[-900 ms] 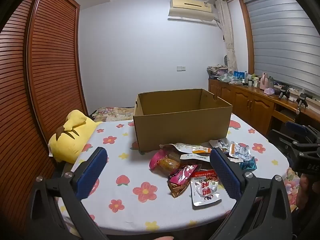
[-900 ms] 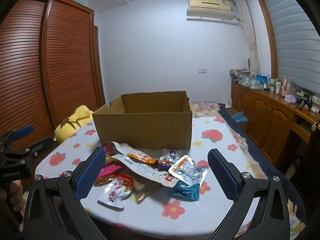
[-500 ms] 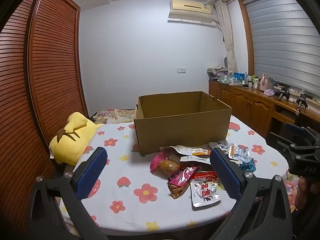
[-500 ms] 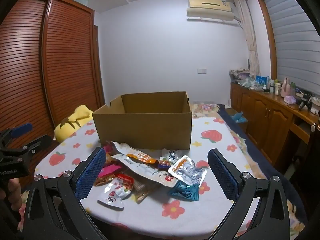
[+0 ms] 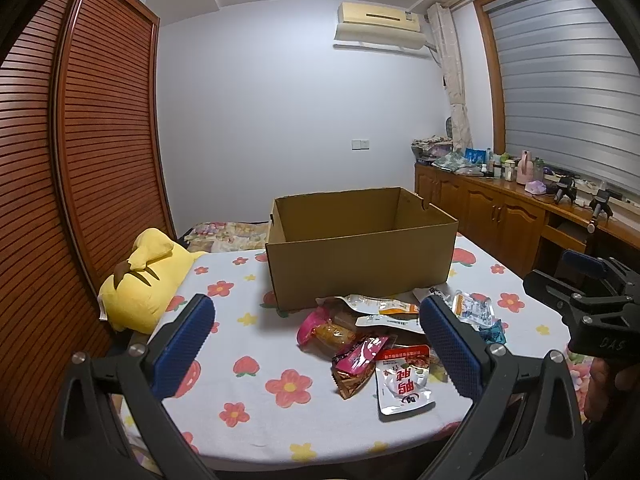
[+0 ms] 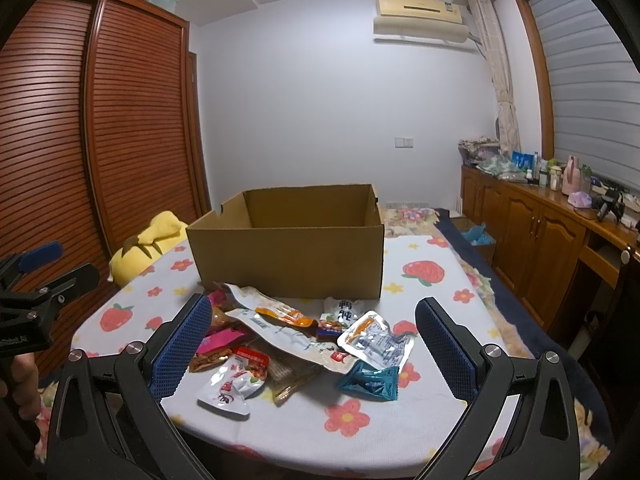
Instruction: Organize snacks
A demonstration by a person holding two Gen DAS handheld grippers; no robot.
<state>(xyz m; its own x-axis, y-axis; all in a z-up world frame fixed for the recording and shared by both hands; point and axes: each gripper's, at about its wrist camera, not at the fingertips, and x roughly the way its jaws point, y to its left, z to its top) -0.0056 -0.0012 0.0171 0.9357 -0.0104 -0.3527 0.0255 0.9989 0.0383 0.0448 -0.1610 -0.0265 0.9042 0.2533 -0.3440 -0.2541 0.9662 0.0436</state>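
An open cardboard box (image 5: pixel 360 256) stands on the flowered table (image 5: pixel 256 364); it also shows in the right wrist view (image 6: pixel 288 256). Several snack packets lie in a pile in front of it: a white and red pouch (image 5: pixel 404 380), a pink packet (image 5: pixel 360 354), a clear packet (image 6: pixel 376 342), a teal packet (image 6: pixel 370 382), a long white and orange packet (image 6: pixel 276 320). My left gripper (image 5: pixel 316 344) is open and empty, above the table's near edge. My right gripper (image 6: pixel 312 346) is open and empty, above the pile's near side.
A yellow plush toy (image 5: pixel 144 280) lies at the table's left edge. A wooden slatted wardrobe (image 5: pixel 60 160) stands on the left. A wooden cabinet (image 6: pixel 552 240) with bottles and clutter runs along the right wall.
Both grippers have risen slightly and tilted; the box and snacks sit a little lower in view. Nothing on the table has moved.
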